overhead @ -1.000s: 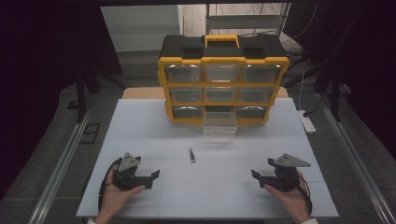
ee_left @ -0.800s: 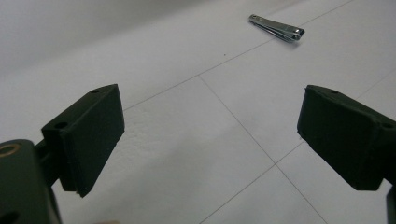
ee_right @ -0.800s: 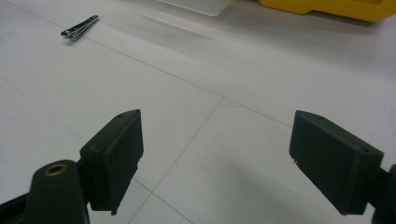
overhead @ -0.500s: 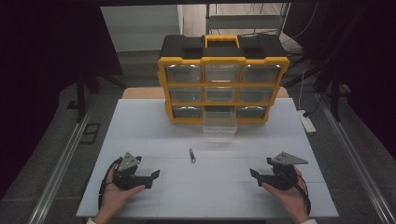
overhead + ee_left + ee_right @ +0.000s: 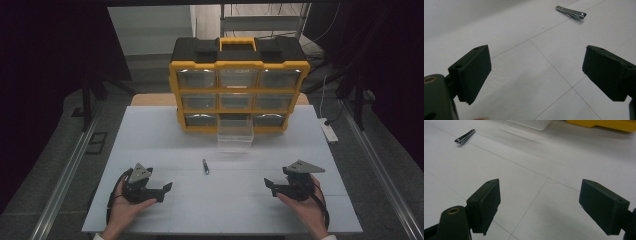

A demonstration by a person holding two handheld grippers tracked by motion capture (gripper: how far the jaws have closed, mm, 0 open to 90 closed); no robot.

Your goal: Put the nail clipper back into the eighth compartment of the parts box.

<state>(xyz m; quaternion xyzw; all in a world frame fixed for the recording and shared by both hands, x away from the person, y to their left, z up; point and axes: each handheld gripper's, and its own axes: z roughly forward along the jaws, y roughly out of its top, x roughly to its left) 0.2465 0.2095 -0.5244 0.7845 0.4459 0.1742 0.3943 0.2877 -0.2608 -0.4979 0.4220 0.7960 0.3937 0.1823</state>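
Seen from the high view, a white table (image 5: 150, 135) carries a yellow and black organizer (image 5: 239, 85) at its far side, with one clear drawer (image 5: 235, 135) pulled out from the middle of the bottom row so that it juts toward the person. Nail clippers (image 5: 205, 166) lie flat on the bare tabletop in front of that drawer, apart from it and roughly midway between the two hands. The left gripper (image 5: 165, 189) sits near the front left of the table, held in the person's left hand (image 5: 125, 210), its jaws spread and pointing toward the table's middle, holding nothing. The right gripper (image 5: 269, 186) sits near the front right, held in the right hand (image 5: 305, 207), jaws likewise spread and empty, aimed inward toward the other gripper. Both are well apart from the clippers. Next, the left gripper view looks between two black jaws standing wide apart over the white surface, with the nail clippers (image 5: 571, 13) lying far ahead toward the upper right, touched by nothing. Lastly, the right gripper view shows its own jaws parted wide above the table, the nail clippers (image 5: 464, 136) far off at the upper left, the clear drawer's front edge (image 5: 531, 123) along the top and a strip of the yellow organizer (image 5: 604, 125) at the upper right.
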